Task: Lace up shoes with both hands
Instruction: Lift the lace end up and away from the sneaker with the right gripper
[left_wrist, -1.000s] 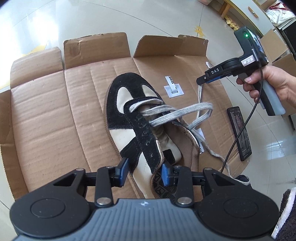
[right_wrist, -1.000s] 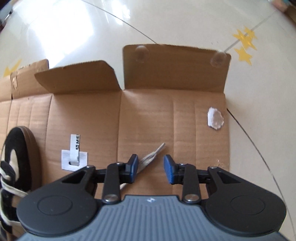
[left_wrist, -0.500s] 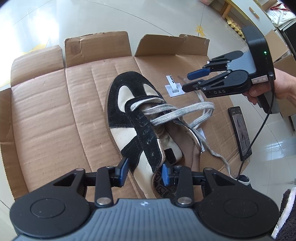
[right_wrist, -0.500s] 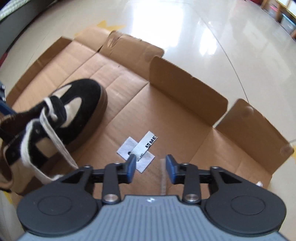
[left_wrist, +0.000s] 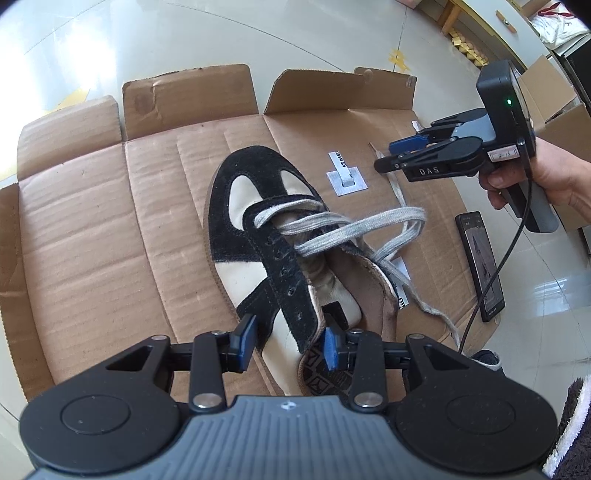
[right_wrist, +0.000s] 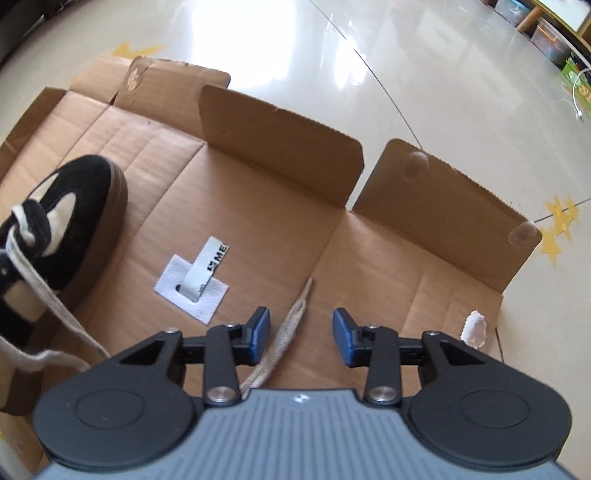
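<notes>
Black-and-cream suede shoe (left_wrist: 280, 254) lay on flattened brown cardboard (left_wrist: 92, 229). Left gripper (left_wrist: 288, 343) clamped shoe's collar. Right gripper (right_wrist: 301, 338) jaws closing around frayed grey lace tip (right_wrist: 295, 317), not yet pinching. Best: pinch near tip, keep shoe steady.

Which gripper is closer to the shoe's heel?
Left. The left gripper has its jaws on either side of the shoe at the heel. The right gripper, jaws closing, hovers beyond the toe, over a lace end.

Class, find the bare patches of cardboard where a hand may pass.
Free: cardboard left of the shoe, up to the flaps. Crowded: right of it, with lace, label, phone and right gripper.
</notes>
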